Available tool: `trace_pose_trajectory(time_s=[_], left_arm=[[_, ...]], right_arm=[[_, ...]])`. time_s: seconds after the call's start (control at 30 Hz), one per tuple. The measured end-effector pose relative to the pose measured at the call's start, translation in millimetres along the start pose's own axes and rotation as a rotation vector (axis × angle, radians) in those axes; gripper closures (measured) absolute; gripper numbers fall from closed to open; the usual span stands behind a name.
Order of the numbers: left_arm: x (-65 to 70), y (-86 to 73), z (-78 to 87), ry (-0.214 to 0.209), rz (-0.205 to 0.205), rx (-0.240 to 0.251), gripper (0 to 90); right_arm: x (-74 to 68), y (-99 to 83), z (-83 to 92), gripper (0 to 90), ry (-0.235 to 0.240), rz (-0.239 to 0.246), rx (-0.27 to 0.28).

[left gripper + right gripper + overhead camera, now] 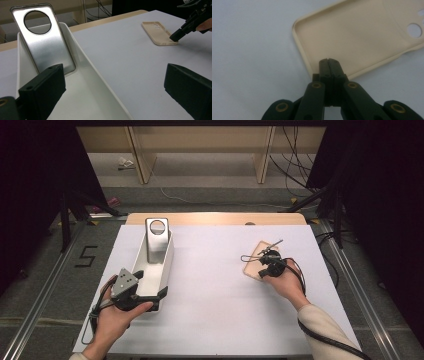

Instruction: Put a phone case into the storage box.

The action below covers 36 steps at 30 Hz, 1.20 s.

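1. The beige phone case (352,37) lay open side up on the right part of the white table sheet (215,290), flat, with its camera cut-outs at the far end.
2. The right gripper (329,60) had its jaws pressed together with nothing between them; the closed tips rested at the case's near corner, over its inner floor just inside the rim. Whether they actually touched the floor could not be told.
3. In the left gripper view the same tip met the near end of the case from the right.
4. The left gripper (112,85) had its jaws spread wide, one over the floor of a white tray (165,265) and the other outside the tray's right wall, so the wall ran between them, ungripped.
5. A silver phone back plate (43,40) with a round hole leaned upright against the tray's far end.
6. The tray sat on the left part of the sheet, well apart from the case.
7. The sheet covered a wooden tabletop (215,218), whose far edge showed bare.
8. Beyond lay a grey floor with cables (295,175), wooden legs (142,165) and dark stands at both sides.
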<state>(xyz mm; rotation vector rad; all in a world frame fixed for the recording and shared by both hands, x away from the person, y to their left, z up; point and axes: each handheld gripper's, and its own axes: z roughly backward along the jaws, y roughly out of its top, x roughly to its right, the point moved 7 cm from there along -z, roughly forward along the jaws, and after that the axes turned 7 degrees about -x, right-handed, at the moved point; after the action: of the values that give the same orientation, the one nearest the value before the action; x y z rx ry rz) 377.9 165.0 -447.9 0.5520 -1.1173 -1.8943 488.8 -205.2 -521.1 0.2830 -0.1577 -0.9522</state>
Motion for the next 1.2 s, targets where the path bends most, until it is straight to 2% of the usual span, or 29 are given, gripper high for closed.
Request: trace_pose_trajectory(time_s=[0.23,0.5,0.9,1.2], left_arm=[[1.0,-0.2,-0.2,-0.002,-0.003,-0.002,3.2],[1.6,-0.4,-0.1,-0.004,-0.005,-0.003,3.2],[1.5,-0.3,0.1,-0.005,-0.008,-0.003,3.2],[1.7,-0.2,0.1,-0.006,-0.008,-0.002,3.3]], right_arm=[[7.6,-8.2,1.5,90.0,-0.020,0.017,-0.045],[16.7,-16.6,4.7,90.0,-0.040,0.004,-0.084],[34.3,-25.5,8.0,90.0,-0.069,-0.009,-0.101],[35.8,-26.6,8.6,90.0,-0.070,-0.011,-0.106]])
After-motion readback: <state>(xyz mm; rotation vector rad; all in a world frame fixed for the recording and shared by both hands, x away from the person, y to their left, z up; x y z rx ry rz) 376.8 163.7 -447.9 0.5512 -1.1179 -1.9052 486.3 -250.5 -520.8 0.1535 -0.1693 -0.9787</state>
